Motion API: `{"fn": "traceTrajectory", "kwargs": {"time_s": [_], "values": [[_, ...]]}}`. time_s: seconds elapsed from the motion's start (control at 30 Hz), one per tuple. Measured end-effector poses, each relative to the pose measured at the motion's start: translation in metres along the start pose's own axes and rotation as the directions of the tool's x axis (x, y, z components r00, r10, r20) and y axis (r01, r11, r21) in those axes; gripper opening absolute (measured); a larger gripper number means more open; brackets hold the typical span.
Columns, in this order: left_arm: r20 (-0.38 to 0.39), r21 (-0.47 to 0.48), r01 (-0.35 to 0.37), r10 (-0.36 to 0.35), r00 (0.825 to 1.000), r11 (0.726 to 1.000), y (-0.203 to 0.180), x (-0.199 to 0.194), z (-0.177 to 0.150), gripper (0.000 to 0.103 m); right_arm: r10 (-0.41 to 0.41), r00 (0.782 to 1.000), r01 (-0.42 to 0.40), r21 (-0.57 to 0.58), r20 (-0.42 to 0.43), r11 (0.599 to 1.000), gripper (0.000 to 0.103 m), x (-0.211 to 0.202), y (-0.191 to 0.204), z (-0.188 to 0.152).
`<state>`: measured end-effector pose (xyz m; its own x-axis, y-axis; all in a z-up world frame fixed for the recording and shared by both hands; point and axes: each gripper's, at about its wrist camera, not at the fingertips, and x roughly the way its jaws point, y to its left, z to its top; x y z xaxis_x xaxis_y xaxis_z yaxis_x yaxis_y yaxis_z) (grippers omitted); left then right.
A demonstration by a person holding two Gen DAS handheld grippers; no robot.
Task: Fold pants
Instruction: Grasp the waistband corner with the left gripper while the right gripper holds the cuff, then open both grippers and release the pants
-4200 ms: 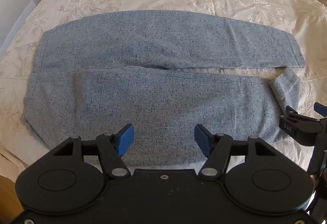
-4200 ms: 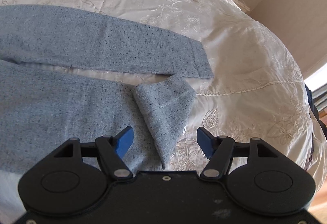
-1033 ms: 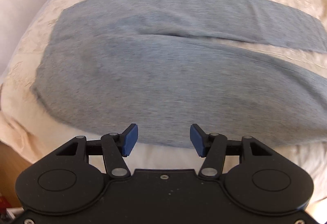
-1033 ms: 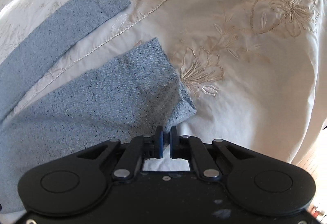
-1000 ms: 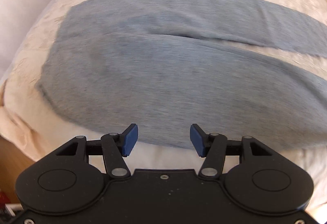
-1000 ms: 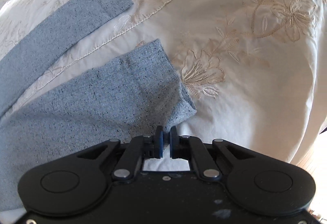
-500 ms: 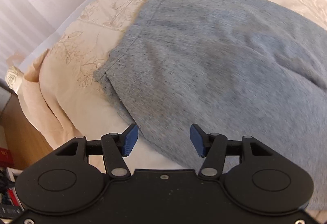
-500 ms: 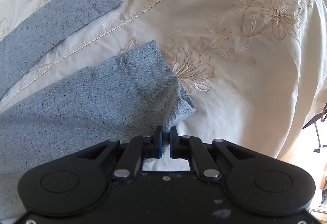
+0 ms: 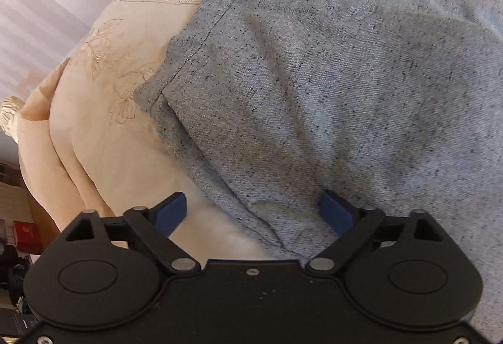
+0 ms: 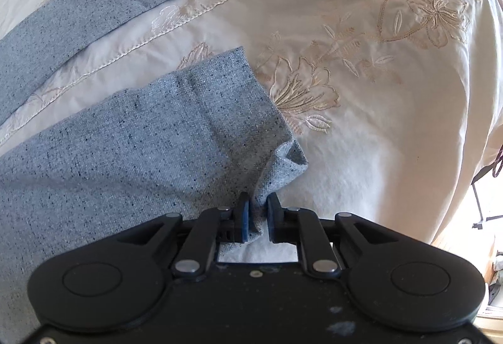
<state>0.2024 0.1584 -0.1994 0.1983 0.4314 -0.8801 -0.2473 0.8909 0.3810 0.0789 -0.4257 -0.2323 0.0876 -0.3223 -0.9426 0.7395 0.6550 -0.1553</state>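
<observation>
Grey pants (image 9: 345,77) lie flat on bed (image 10: 377,124). Left gripper (image 9: 254,212) fingers spread apart, straddling the waist-end edge. Right gripper (image 10: 256,213) fingers clamped on near leg's hem corner, bunched.

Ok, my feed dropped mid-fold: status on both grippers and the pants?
Right gripper shut on near leg's cuff of the speckled blue-grey fabric pants. Left gripper open, straddling waist-end edge. Far leg flat on cream embroidered bedspread. No obstruction seen.
</observation>
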Motion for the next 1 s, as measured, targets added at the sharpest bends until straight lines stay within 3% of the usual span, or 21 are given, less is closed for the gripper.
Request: {"fn": "traceTrajectory", "kwargs": {"time_s": [0.1, 0.17, 0.2, 0.23, 0.3, 0.6, 0.77, 0.87, 1.0], "values": [[-0.031, -0.063, 0.053, -0.055, 0.998, 0.997, 0.012, 0.007, 0.003, 0.095, -0.019, 1.000, 0.019, -0.001, 0.001, 1.000, 0.015, 0.002, 0.004, 0.000], [-0.046, -0.130, 0.158, -0.165, 0.985, 0.979, 0.024, 0.008, 0.007, 0.071, -0.036, 0.999, 0.036, -0.020, 0.004, 0.999, 0.015, 0.002, 0.009, -0.001], [-0.041, -0.166, 0.225, -0.235, 0.971, 0.960, 0.030, 0.006, 0.009, 0.053, -0.042, 0.999, 0.043, -0.029, 0.004, 0.999, 0.015, 0.002, 0.011, -0.001], [-0.036, -0.181, 0.210, -0.219, 0.975, 0.961, 0.031, 0.003, 0.011, 0.034, -0.050, 0.999, 0.050, -0.037, 0.005, 0.998, 0.014, 0.002, 0.014, 0.000], [-0.023, -0.152, 0.154, -0.159, 0.987, 0.976, 0.030, -0.007, 0.015, 0.015, -0.057, 0.998, 0.057, -0.045, 0.003, 0.997, 0.012, 0.001, 0.017, 0.000], [0.059, -0.088, 0.137, -0.133, 0.989, 0.987, 0.047, -0.058, 0.009, 0.016, -0.001, 1.000, 0.001, 0.021, 0.002, 1.000, 0.007, -0.030, -0.004, 0.001], [0.022, -0.066, 0.104, -0.102, 0.994, 0.992, 0.038, -0.039, 0.019, 0.016, -0.032, 0.999, 0.031, -0.015, -0.019, 0.999, 0.007, -0.020, 0.004, -0.014], [-0.002, 0.014, 0.054, -0.054, 0.999, 0.998, 0.012, -0.014, 0.019, 0.018, -0.060, 0.998, 0.059, -0.043, -0.034, 0.997, 0.007, -0.006, 0.013, -0.015], [0.054, 0.105, -0.006, 0.000, 0.999, 0.994, 0.001, -0.030, 0.013, 0.024, -0.060, 0.997, 0.059, -0.035, -0.041, 0.998, 0.010, -0.012, 0.015, -0.009]]}}
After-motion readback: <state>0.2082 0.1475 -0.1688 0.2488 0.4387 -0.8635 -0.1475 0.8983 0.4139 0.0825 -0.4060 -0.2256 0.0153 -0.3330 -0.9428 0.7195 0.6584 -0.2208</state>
